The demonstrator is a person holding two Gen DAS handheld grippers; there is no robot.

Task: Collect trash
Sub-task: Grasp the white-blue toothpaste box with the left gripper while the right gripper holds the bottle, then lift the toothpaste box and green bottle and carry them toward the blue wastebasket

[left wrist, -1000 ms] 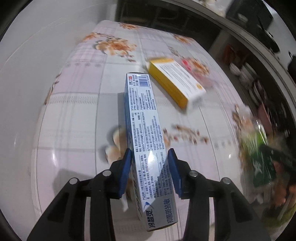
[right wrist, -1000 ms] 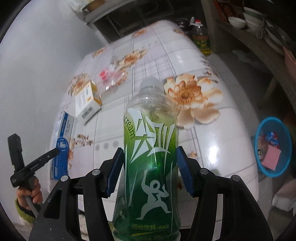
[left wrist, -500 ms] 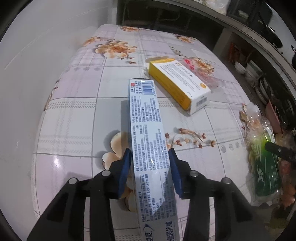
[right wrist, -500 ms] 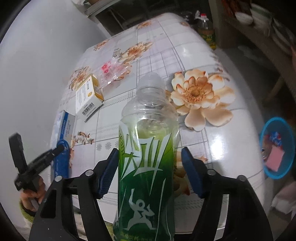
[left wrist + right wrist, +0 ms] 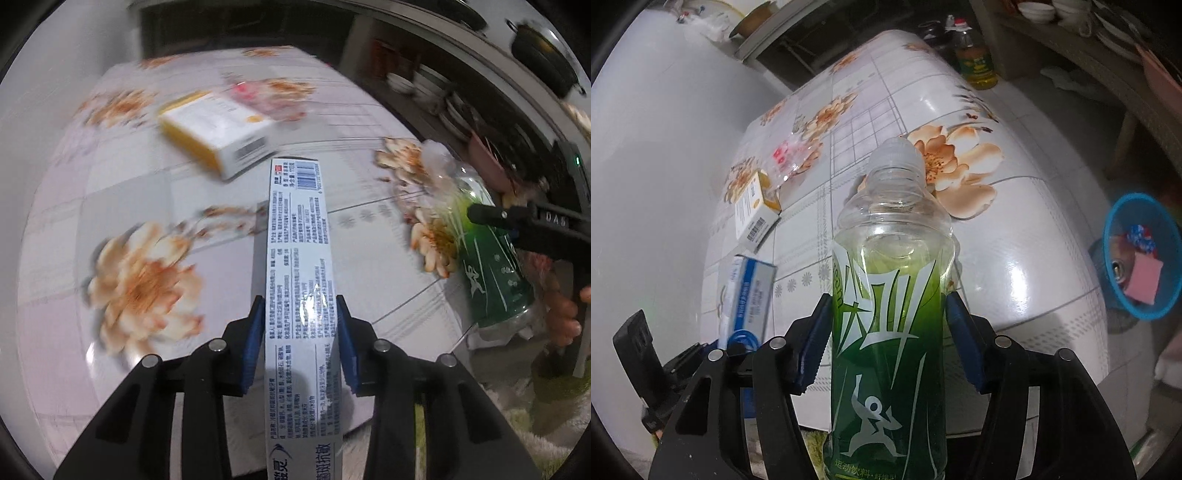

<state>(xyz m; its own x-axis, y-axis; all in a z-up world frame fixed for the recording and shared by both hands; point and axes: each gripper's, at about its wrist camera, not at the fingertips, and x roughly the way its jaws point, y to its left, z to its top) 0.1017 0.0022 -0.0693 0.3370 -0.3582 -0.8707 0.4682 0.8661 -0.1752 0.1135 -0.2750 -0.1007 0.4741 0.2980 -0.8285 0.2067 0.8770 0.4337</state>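
A: Floral oilcloth table (image 5: 1015, 258), white w/ orange blooms, grey wall at 9 o'clock, shelves w/ bowls at 1–2 o'clock. What's the left gripper (image 5: 300, 341) got?

B: Long white-blue toothpaste box (image 5: 299, 258), lengthwise btwn the blue pads (image 5: 255, 339), barcode end pointing to 12. Jaws are closing a bit; pads press both long sides, so it's gripped. Box is off the table, hanging above it.

A: And the right gripper (image 5: 886, 339)?

B: Clamped on a green drink bottle (image 5: 886, 314), upright in its view, clear neck and cap toward 12. Pads touch the label on both sides, jaws abt mid-wide. In the left wrist view the same bottle (image 5: 487, 258) sits at 3 o'clock, w/ the right hand (image 5: 565, 310) on the handle.

A: Other trash left on the table?

B: Yellow-white carton (image 5: 218, 136) at 11 o'clock of the left view, lying flat, blurred. Just behind it a clear wrapper w/ pink print (image 5: 266, 96). In the right view the carton (image 5: 755, 210) is at 10 o'clock, wrapper (image 5: 792, 157) near it, toward 11.

A: Bin?

B: Blue basket (image 5: 1123, 306) on the floor at 3 o'clock of the right view, beside the table edge; pink item and smth blue inside. Oil bottle (image 5: 975, 59) on the floor at 1 o'clock, past the table's far end.

A: Left view sharp?

B: No, table's smeared; box and gripper are crisp.
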